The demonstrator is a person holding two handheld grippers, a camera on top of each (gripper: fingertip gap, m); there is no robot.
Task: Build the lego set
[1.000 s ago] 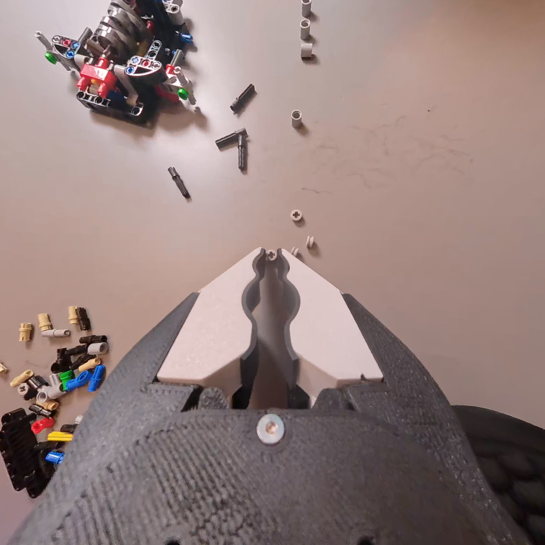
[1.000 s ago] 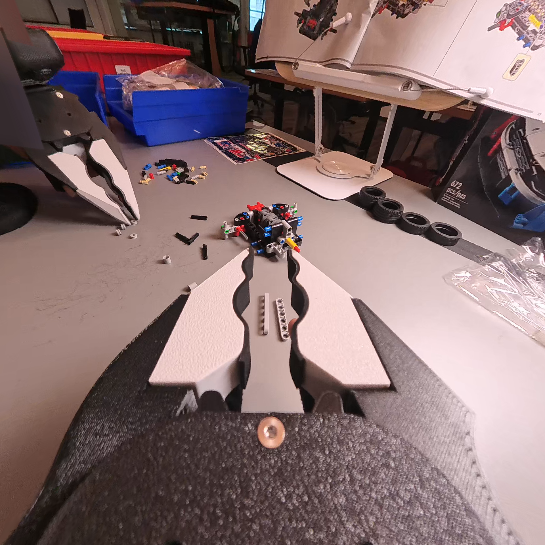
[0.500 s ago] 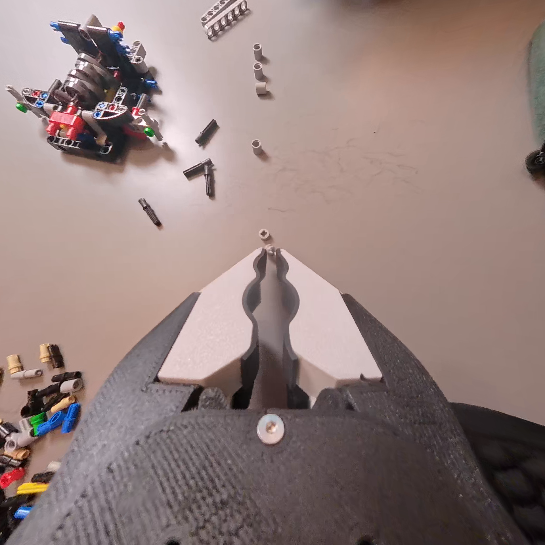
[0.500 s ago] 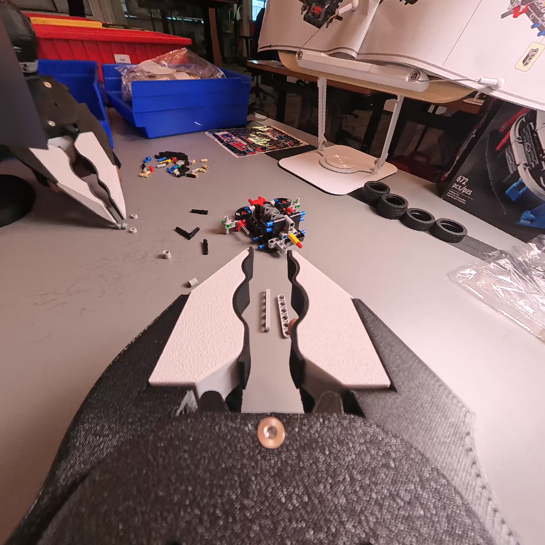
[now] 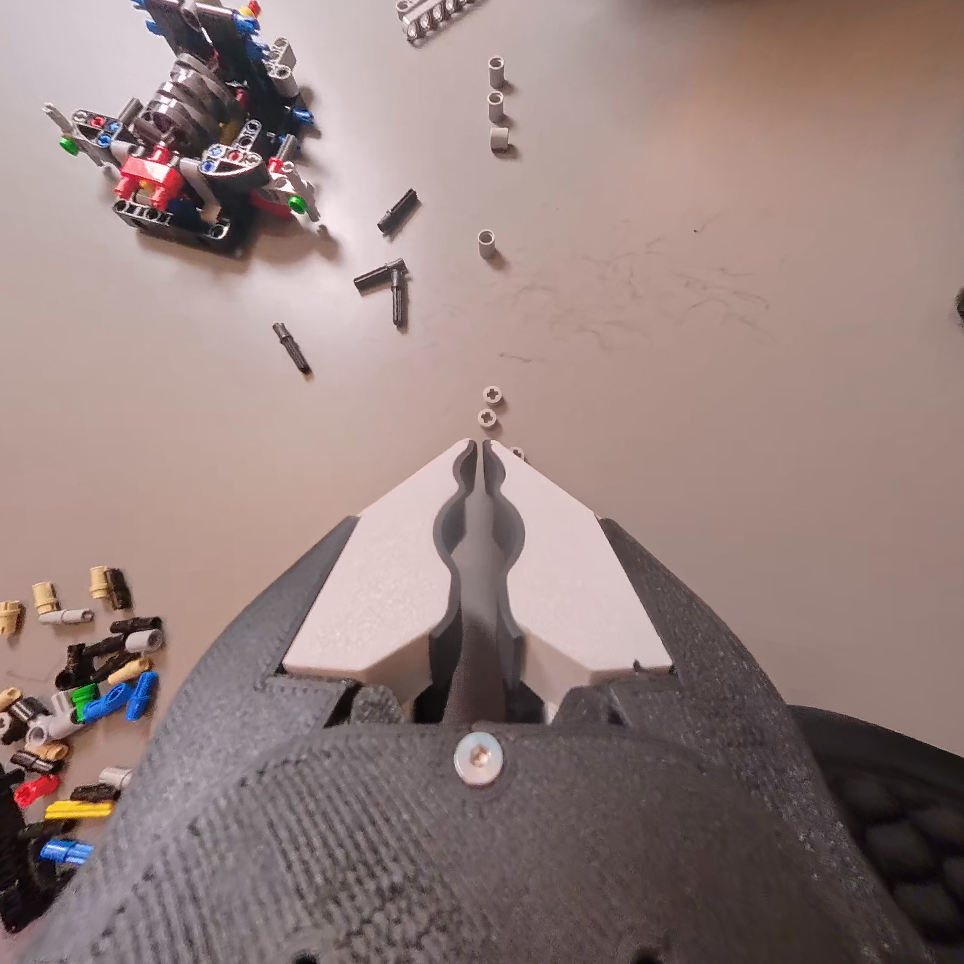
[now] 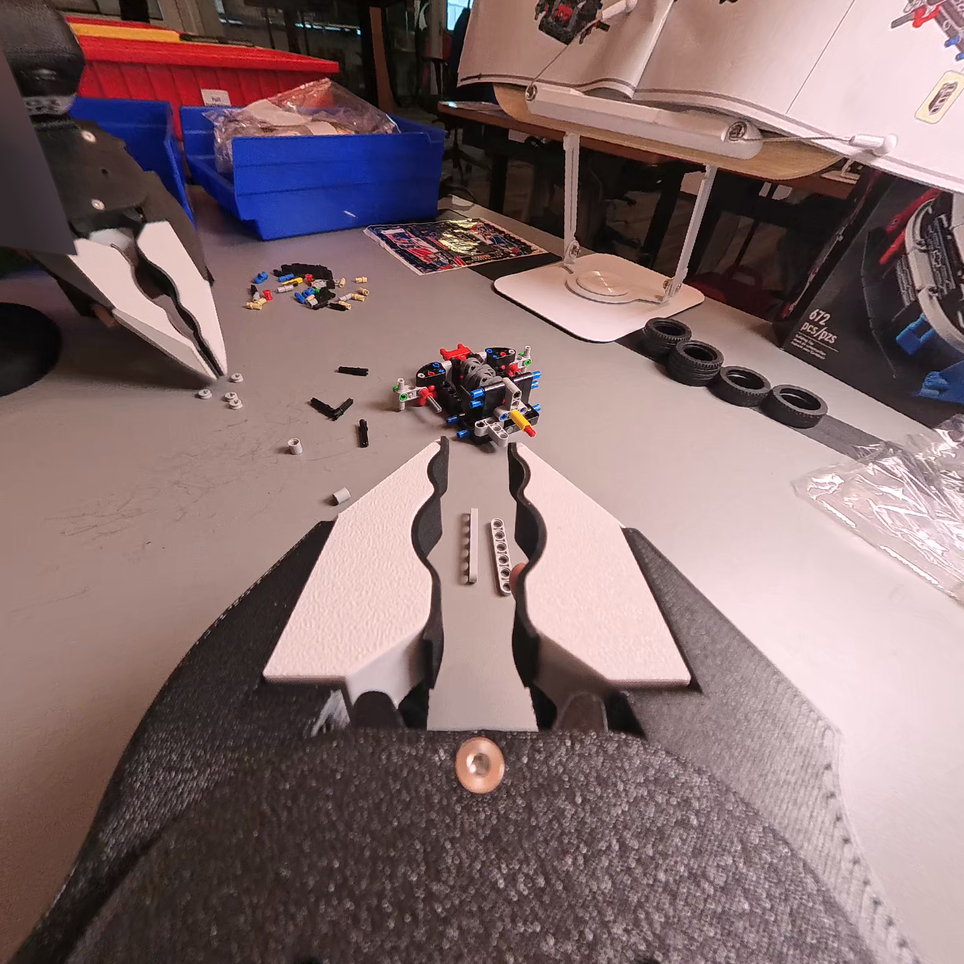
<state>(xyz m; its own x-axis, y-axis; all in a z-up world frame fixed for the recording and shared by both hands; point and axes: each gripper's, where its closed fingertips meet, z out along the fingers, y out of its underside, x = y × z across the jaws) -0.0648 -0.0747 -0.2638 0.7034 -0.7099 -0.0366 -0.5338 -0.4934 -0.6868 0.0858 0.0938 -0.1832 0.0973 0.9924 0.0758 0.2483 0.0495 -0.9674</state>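
The partly built lego chassis (image 5: 193, 156) stands on the table, black and grey with red and blue pins; it also shows in the right wrist view (image 6: 472, 391). My left gripper (image 5: 480, 442) is shut with nothing seen between its tips, low over the table. Two small grey bushes (image 5: 489, 406) lie just ahead of it, a third (image 5: 516, 453) beside its right finger. In the right wrist view the left gripper (image 6: 219, 371) points down at these bushes (image 6: 232, 397). My right gripper (image 6: 476, 446) is open and empty, just short of the chassis. Two grey beams (image 6: 485, 547) lie on the table between its fingers.
Black pins (image 5: 388, 276) and grey sleeves (image 5: 496, 104) lie loose near the chassis. A pile of small coloured pieces (image 6: 308, 289) lies further back. Blue bins (image 6: 323, 172), a sticker sheet (image 6: 454, 248), the booklet stand (image 6: 600, 292), several tyres (image 6: 730, 375), a box (image 6: 887, 292) and a plastic bag (image 6: 897, 501) ring the table.
My left gripper had a small grey bush between its tips; now the tips are together and that bush lies on the table just ahead. The right gripper has hardly moved.
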